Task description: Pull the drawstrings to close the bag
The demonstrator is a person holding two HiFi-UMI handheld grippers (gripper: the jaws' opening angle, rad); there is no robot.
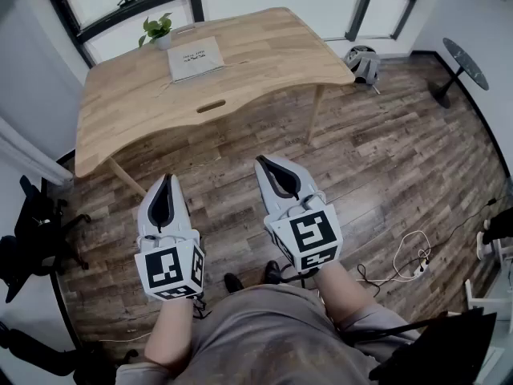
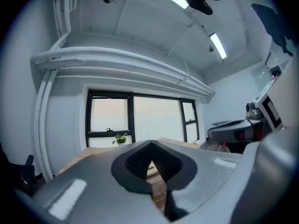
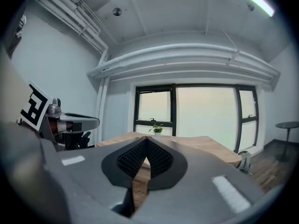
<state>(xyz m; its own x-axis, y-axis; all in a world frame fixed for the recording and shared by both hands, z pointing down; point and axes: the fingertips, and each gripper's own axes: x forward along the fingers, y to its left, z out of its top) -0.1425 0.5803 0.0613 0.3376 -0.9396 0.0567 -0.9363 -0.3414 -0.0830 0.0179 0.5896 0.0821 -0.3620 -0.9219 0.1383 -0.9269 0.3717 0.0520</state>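
A flat pale bag (image 1: 195, 58) with dark print lies on the far side of the wooden table (image 1: 264, 50); no drawstrings can be made out at this distance. Both grippers hang over the wood floor, well short of the table. In the head view my left gripper (image 1: 167, 177) and my right gripper (image 1: 260, 160) point toward the table, jaws together at the tips, nothing between them. The left gripper (image 2: 150, 143) and the right gripper (image 3: 145, 139) look level across the room at the table edge and windows.
A small potted plant (image 1: 157, 29) stands by the bag. A grey backpack (image 1: 365, 64) lies on the floor right of the table, a round dark side table (image 1: 465, 62) beyond it. White cable and a power strip (image 1: 410, 257) lie at right, a black chair (image 1: 32, 231) at left.
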